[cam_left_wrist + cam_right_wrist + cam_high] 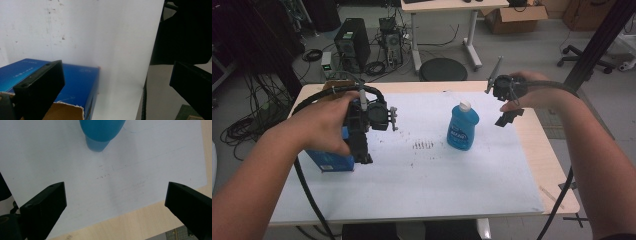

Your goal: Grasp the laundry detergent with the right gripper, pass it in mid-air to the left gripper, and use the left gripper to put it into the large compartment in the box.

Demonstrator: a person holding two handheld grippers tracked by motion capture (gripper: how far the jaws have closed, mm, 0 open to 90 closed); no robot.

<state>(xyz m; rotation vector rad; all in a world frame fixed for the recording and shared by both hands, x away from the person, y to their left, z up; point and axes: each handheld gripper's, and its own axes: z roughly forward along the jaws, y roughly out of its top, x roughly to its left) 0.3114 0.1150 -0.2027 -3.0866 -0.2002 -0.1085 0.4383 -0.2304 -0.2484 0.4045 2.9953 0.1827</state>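
A blue cardboard box (329, 161) lies at the left of the white sheet (432, 175); its torn open end (62, 111) shows brown inside. My left gripper (363, 158) hangs just above the box's right end, pointing down. In the left gripper view the left gripper (117, 75) is open wide, one jaw over the box (77, 82), nothing between the jaws. A blue bottle (463, 126) with a white cap stands upright at the sheet's middle right. My right gripper (509, 117) is held in the air to the right of the bottle. The right gripper (115, 195) is open and empty, the bottle (101, 132) beyond it.
The sheet covers most of a light wooden table (557, 165). Small dark marks (423, 145) dot the sheet's middle. On the floor behind are computer towers (352, 42), cables, a round black base (443, 69) and a second desk. A black post (599, 42) rises at the right.
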